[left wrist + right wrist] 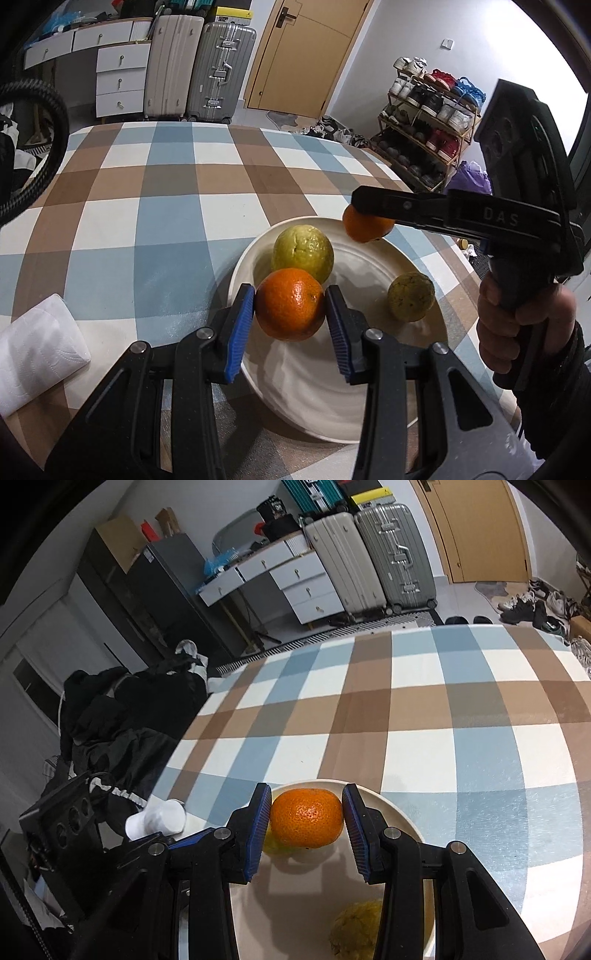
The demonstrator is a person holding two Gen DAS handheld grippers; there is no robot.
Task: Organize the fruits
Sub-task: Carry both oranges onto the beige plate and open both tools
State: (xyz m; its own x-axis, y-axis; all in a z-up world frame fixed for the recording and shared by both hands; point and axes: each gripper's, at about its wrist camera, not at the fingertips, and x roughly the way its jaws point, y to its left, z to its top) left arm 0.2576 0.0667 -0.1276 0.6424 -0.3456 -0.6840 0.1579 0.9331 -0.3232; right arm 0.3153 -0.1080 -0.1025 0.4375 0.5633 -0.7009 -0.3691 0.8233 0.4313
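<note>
— Where are the fruits?

— I hold two of them. My left gripper (290, 314) is closed on a large orange (290, 309), its blue pads (240, 328) pressed to either side, and the fruit hangs above the near left part of the cream plate (295, 387). My right gripper (306, 825) is clamped on a smaller orange (306, 819) the same way, pads touching both flanks, held over the plate's far edge.

— And the fruit still on the plate?

— A big yellow-green citrus (302, 253) sits just behind the large orange, and a smaller, duller yellow-green fruit (411, 296) rests toward the right side, apart from the first. In the right wrist view the small one shows low between my fingers, partly hidden.

— How do the two grippers stand to each other?

— In the left view my right gripper reaches in from the right, a hand (517, 314) around its handle, its orange near the far rim.

— What lies around the plate?

— The plate rests on a checked tablecloth (166, 206) of blue, brown and white. A folded white tissue pack (37, 347) lies at the table's near left edge, well apart from the plate.
</note>
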